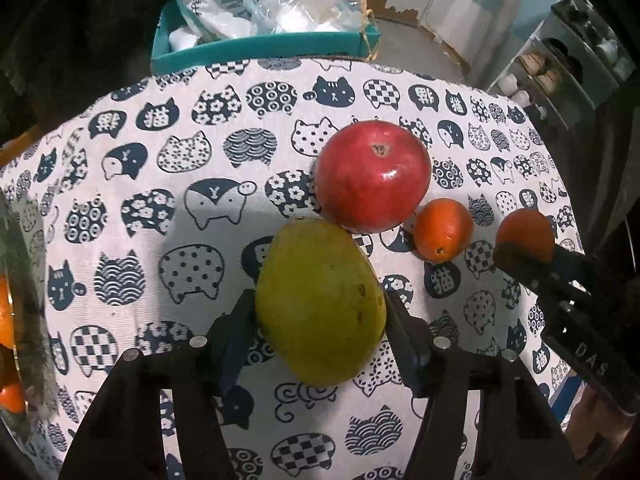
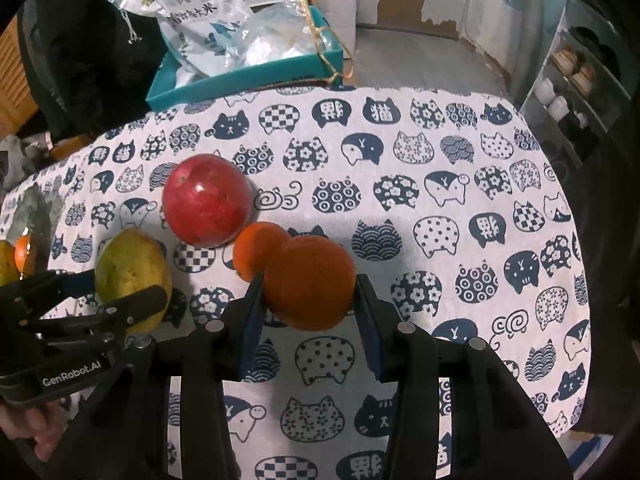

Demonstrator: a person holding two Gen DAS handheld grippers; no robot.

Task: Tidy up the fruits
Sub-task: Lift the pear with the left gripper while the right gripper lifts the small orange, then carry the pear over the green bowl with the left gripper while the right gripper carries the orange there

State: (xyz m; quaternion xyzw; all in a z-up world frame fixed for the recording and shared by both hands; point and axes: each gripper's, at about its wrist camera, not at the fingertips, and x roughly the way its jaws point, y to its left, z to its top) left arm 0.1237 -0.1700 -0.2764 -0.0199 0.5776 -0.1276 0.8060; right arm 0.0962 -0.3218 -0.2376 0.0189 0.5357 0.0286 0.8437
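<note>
Two hand-held grippers each hold one fruit above the round table with the white cloth printed with dark blue cats. The left gripper has its black fingers pressed on both sides of a large yellow-green mango with a smooth oval body. The right gripper is closed in the same way around a round orange tangerine; its pads touch the fruit on the left and on the right.

Taking the big glossy red pomegranate as the landmark: the mango is just in front of it on the left and looks to be almost touching it. A second, smaller orange tangerine lies on the cloth close beside the pomegranate on the right. The held tangerine is a little further to the right of this one, near it. Far to the left of the pomegranate, at the table edge, more orange fruit shows, but whether it sits in a container I cannot tell. Behind the pomegranate, beyond the table, stands a teal box filled with white plastic bags.

I think the risks are these. The mango is heavy and smooth, and it is gripped near its wide middle, so it may slip or turn between the fingers. If either gripper swings low, it may knock the pomegranate or the loose tangerine, and these round fruits may roll off the table.
</note>
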